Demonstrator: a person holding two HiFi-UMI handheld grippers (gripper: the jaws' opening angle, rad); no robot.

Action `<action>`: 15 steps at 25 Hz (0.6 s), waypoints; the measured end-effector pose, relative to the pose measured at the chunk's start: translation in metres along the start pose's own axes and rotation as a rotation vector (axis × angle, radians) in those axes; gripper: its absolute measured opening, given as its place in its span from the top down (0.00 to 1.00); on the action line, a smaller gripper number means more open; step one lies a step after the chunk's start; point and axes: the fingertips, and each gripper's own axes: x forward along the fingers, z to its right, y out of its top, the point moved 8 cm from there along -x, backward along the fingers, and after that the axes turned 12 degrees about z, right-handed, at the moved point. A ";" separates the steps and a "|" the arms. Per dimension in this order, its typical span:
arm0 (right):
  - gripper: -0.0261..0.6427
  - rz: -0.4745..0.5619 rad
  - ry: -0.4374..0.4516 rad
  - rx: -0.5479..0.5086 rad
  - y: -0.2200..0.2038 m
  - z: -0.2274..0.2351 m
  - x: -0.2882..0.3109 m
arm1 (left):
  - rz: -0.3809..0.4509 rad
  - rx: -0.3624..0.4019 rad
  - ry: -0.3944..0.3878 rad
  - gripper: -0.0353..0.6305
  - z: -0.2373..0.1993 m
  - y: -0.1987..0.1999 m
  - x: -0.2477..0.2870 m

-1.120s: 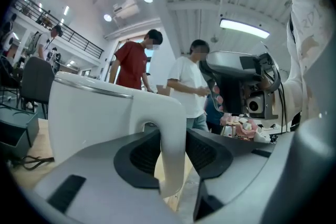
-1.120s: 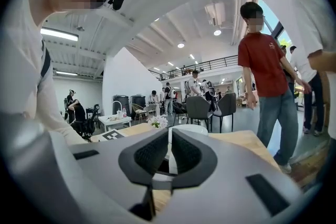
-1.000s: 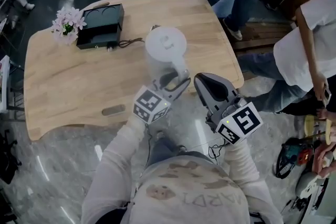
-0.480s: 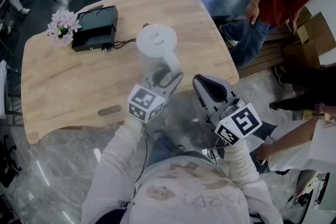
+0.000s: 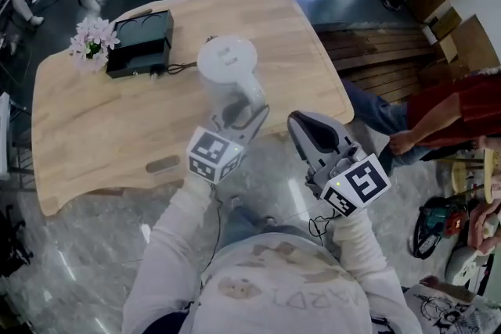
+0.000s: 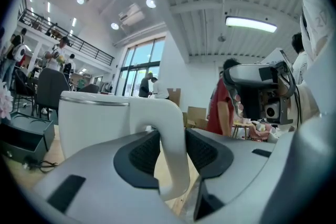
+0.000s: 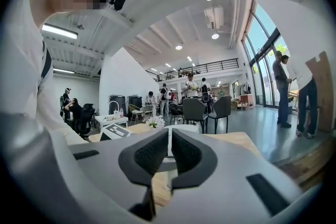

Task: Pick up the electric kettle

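The white electric kettle (image 5: 227, 62) stands at the near middle of the wooden table (image 5: 94, 129). Its curved handle (image 6: 170, 134) runs between the two dark pads of my left gripper (image 5: 246, 115). Both pads lie against the handle's sides while the jaws are opening slightly. Whether the kettle's base is off the table I cannot tell. My right gripper (image 5: 301, 125) hangs over the floor just off the table's near edge, right of the kettle. Its jaws are shut with nothing between them, and in the right gripper view (image 7: 169, 144) it points at the kettle.
A black box (image 5: 142, 43) with a cable (image 5: 184, 65) and a bunch of pale flowers (image 5: 92, 39) sit at the table's far left. A person in red (image 5: 462, 109) bends at the right. Wooden pallets (image 5: 376, 51) lie beyond the table's right edge.
My left gripper and the kettle have drifted slightly left over the table. The people at the right have walked off or shifted. My right gripper has barely moved.
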 end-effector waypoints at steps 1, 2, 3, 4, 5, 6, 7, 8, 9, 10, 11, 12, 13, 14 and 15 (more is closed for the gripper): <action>0.92 0.001 0.000 -0.001 0.000 -0.001 -0.002 | 0.003 -0.002 0.002 0.73 0.001 0.001 -0.001; 0.92 0.002 -0.001 -0.001 0.001 -0.001 -0.003 | 0.005 -0.004 0.004 0.73 0.002 0.002 -0.001; 0.92 0.003 -0.001 -0.002 0.002 -0.002 -0.004 | 0.005 -0.005 0.005 0.73 0.002 0.003 -0.002; 0.92 0.004 0.000 -0.003 0.002 -0.003 -0.005 | 0.004 -0.003 0.007 0.73 0.002 0.004 -0.003; 0.92 0.005 0.001 -0.004 0.003 -0.004 -0.005 | 0.003 0.001 0.009 0.73 0.002 0.004 -0.004; 0.92 0.006 0.002 -0.005 0.003 -0.005 -0.006 | 0.002 0.005 0.010 0.72 0.003 0.006 -0.005; 0.92 0.007 0.003 -0.006 0.003 -0.006 -0.008 | 0.002 0.009 0.011 0.72 0.003 0.007 -0.006; 0.92 0.009 0.004 -0.006 0.004 -0.007 -0.009 | 0.002 0.014 0.011 0.72 0.005 0.008 -0.007; 0.92 0.010 0.004 -0.005 0.004 -0.007 -0.010 | 0.001 0.020 0.011 0.72 0.006 0.009 -0.007; 0.92 0.012 0.004 -0.004 0.004 -0.007 -0.011 | 0.001 0.028 0.009 0.72 0.007 0.010 -0.008; 0.92 0.013 0.005 -0.003 0.004 -0.007 -0.011 | 0.001 0.038 0.009 0.72 0.008 0.012 -0.009; 0.92 0.013 0.006 -0.003 0.004 -0.007 -0.012 | 0.000 0.047 0.010 0.72 0.010 0.013 -0.009; 0.92 0.014 0.008 -0.003 0.005 -0.008 -0.013 | 0.000 0.055 0.013 0.72 0.011 0.014 -0.010; 0.92 0.015 0.010 -0.003 0.006 -0.008 -0.014 | 0.002 0.061 0.017 0.72 0.013 0.016 -0.010; 0.92 0.018 0.013 -0.003 0.007 -0.008 -0.015 | 0.007 0.064 0.021 0.72 0.015 0.018 -0.011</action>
